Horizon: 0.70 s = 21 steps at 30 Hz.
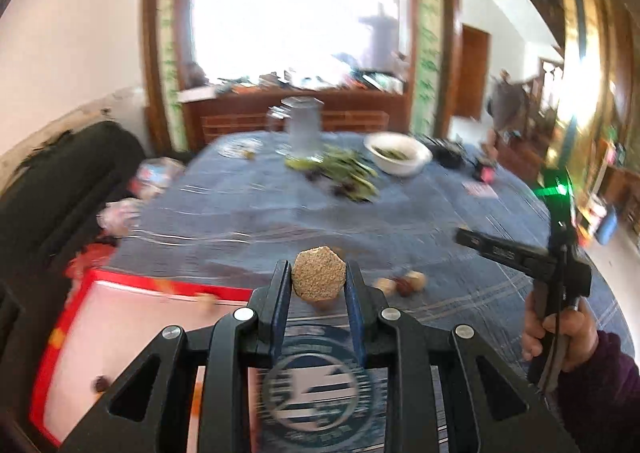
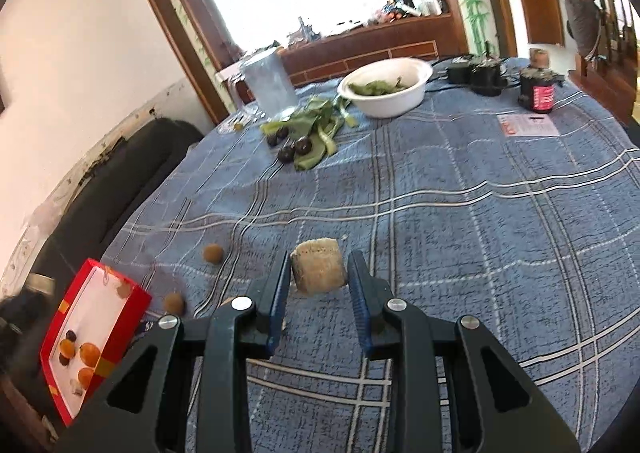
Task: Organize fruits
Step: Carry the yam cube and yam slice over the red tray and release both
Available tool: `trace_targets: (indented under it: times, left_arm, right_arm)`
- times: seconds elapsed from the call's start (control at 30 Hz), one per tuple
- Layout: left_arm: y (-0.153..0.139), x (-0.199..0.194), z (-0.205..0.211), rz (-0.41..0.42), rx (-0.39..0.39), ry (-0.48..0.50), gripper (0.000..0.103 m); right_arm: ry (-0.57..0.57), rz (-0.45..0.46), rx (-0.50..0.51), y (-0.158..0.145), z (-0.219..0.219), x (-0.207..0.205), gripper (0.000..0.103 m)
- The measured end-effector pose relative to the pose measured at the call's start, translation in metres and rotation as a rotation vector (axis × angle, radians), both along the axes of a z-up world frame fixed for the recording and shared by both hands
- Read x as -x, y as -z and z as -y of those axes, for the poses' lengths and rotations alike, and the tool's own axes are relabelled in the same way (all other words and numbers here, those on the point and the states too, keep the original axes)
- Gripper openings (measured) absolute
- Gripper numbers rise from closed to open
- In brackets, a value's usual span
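Blue plaid-clothed table (image 2: 440,213) (white bowl (image 2: 386,87), greens (image 2: 316,125), red box (image 2: 92,349), small fruits (image 2: 213,253))

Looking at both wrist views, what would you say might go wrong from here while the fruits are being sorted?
1. The tan piece in the left gripper sits at the jaws' tips and may slip.
2. The red box overhangs the table edge; a nudge might tip it.
3. Loose round fruits may roll on the tablecloth.

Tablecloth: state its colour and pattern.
Blue tablecloth with white plaid lines; clearest in the right wrist view.
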State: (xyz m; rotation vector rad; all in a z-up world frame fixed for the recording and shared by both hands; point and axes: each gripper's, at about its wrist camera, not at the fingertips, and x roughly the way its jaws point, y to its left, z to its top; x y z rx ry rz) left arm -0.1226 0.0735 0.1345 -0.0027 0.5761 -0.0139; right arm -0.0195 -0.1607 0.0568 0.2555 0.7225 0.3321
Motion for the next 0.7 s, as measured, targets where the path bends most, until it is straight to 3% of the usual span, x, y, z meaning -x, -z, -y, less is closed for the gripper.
trace_targets:
  times: [0.2,0.33,0.7]
  left_arm:
    - [-0.010,0.025,-0.062,0.047,0.016,-0.145,0.026]
    - [-0.005,0.033,-0.092,0.055,0.021,-0.223,0.026]
    - [0.015,0.046,-0.127,0.027,0.063,-0.291,0.026]
  right_arm:
    - [0.074,-0.005,-0.039,-0.003,0.011,0.001,0.031]
    - [0.060,0.027,-0.085,-0.020,0.001,0.018,0.031]
    - [-0.221,0.090,-0.090,-0.054,-0.118,0.071,0.031]
